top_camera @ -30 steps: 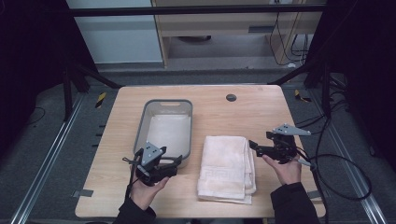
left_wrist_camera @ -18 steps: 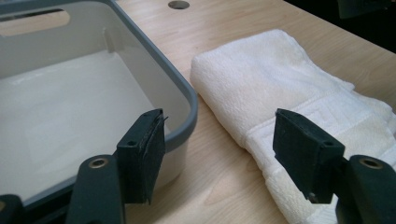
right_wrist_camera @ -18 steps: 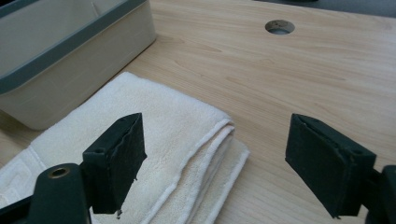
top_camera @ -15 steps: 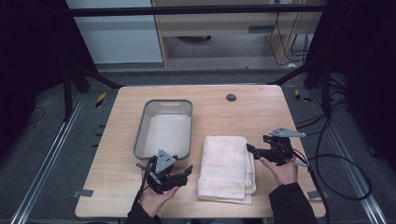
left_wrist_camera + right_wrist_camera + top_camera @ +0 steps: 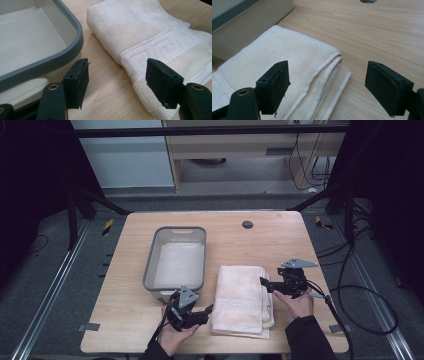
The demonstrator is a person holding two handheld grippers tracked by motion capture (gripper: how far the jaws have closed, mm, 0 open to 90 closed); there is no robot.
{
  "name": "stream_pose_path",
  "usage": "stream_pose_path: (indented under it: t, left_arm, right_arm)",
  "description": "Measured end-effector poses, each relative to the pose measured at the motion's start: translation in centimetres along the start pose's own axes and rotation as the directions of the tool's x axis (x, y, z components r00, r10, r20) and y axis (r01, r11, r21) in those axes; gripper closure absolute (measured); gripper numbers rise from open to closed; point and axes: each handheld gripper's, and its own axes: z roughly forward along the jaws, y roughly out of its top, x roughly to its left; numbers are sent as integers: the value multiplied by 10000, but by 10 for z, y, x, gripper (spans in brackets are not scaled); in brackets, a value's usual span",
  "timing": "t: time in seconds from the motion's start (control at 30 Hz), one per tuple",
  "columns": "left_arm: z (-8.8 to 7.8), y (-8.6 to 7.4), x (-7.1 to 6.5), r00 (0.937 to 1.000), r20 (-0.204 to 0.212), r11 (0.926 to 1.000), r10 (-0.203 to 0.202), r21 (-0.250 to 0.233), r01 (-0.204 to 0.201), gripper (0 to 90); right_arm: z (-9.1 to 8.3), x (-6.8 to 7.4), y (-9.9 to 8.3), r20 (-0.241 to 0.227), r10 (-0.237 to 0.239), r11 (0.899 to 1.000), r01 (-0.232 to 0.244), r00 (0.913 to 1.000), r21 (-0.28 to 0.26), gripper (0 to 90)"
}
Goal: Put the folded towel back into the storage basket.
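While a folded white towel (image 5: 241, 299) lies lower centre on the counter (image 5: 260, 240), grey tub (image 5: 176, 257) just left, left gripper (image 5: 207, 310) wide open and empty at its lower-left edge, right gripper (image 5: 263, 284) likewise at its right edge.

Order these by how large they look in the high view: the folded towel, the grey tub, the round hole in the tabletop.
1. grey tub
2. folded towel, close to the tub in size and nearer the camera, so this order is unsure
3. round hole, clearly the smallest

A lab: wooden table (image 5: 280, 240) inside a black frame (image 5: 210, 131) (cables (image 5: 360, 290) trailing across grey floor).
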Motion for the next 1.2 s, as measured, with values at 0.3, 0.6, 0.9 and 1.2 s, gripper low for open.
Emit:
stream_pose_path:
  t: [0.3,0.6,0.9,1.2]
  left_arm:
    - [13,-2,-5,9999,75,9998,88,195,-89,342]
    - [27,-4,-8,9997,192,9990,156,408,-164,334]
    - [41,-9,-15,9992,330,9970,230,734,-253,317]
    - [50,-12,-16,9993,353,9950,127,981,-161,318]
  right_arm:
    - [12,2,-4,80,-17,9996,15,10000,295,201]
    - [23,5,-8,59,72,9980,-75,10000,624,201]
    - [38,6,-13,180,-63,9928,41,9998,1198,203]
    - [44,3,-20,-35,347,9912,-340,9994,1278,212]
